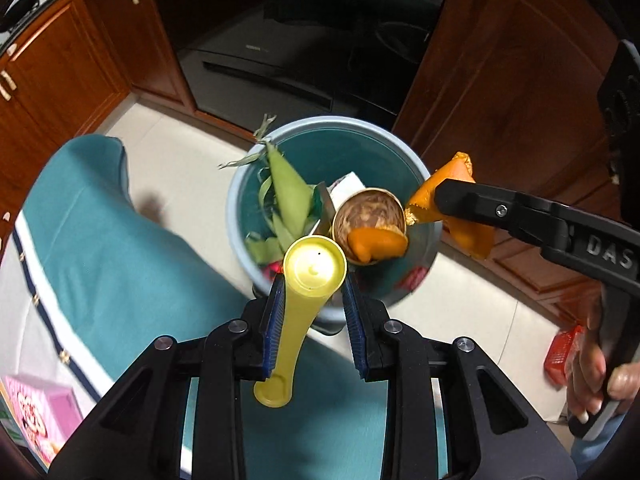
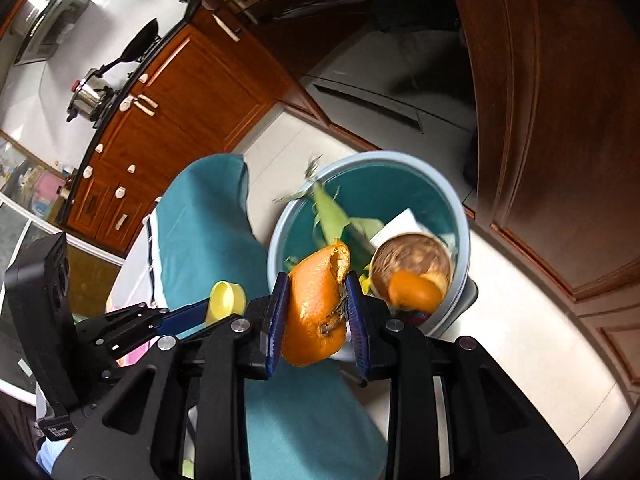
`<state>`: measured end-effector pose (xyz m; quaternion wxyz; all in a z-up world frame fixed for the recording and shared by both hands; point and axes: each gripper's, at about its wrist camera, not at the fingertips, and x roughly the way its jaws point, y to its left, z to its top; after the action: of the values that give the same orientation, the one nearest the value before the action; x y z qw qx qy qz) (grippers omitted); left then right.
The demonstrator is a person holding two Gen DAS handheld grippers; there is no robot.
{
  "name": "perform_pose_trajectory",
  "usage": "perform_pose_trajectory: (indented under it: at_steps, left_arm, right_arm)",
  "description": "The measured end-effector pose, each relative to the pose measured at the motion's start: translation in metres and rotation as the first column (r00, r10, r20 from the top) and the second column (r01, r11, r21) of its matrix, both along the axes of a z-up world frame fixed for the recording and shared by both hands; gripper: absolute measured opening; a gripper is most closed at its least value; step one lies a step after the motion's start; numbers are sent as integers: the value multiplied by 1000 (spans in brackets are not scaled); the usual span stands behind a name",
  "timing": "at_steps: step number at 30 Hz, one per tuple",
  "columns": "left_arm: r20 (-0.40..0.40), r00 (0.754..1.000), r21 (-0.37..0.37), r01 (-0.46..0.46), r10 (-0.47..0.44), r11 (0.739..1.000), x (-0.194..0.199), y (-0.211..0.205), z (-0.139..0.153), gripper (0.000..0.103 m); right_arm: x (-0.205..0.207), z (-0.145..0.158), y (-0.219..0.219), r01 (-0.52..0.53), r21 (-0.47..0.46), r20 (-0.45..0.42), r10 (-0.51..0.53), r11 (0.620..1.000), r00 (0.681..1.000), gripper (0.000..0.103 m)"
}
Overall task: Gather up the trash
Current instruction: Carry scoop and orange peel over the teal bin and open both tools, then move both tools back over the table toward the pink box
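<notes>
Left gripper (image 1: 312, 300) clamps a glossy yellow plastic scoop (image 1: 308, 280); right gripper (image 2: 318, 312) pinches curled orange peel (image 2: 316, 312) above the round pale-blue plastic bin (image 2: 456, 208).

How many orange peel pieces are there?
2: one orange peel pinched in the right gripper, another peel piece over the trash bin. More may hide underneath.

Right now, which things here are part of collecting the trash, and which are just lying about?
Part of the job:
orange peel in the right gripper
yellow scoop in the left gripper
blue bin
corn husk in it

Just lying about:
teal cloth
steel pot
pink box
</notes>
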<state>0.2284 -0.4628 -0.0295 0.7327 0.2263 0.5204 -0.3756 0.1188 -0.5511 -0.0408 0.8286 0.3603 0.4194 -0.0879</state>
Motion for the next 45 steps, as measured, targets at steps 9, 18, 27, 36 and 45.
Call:
perform_pose_trajectory:
  at_steps: [9,18,27,36,45]
  left_arm:
    - [-39,999,5,0,0,1000,24,-38,-19,31]
    - [28,999,84,-27,25,996,25,-43,-35,72]
    - [-8,999,102,-39,40,994,21,-22,-38,73]
    - [4,998,60,-55,55,997,10,3,-18,74]
    - [23,994,25,-111,110,994,0,56,5,74]
  right_arm:
    - [17,-24,-21,18,27,-41,-17,999,999,38]
    - [10,-36,-33,99,91,-79,-92,991,993,87]
    - [5,-44,-23,98,117,-125,-83,988,989,88]
    - [4,-24,-2,76,93,-129,-64,993,990,89]
    - [6,2,42,14,76,-116,-5,997,993,89]
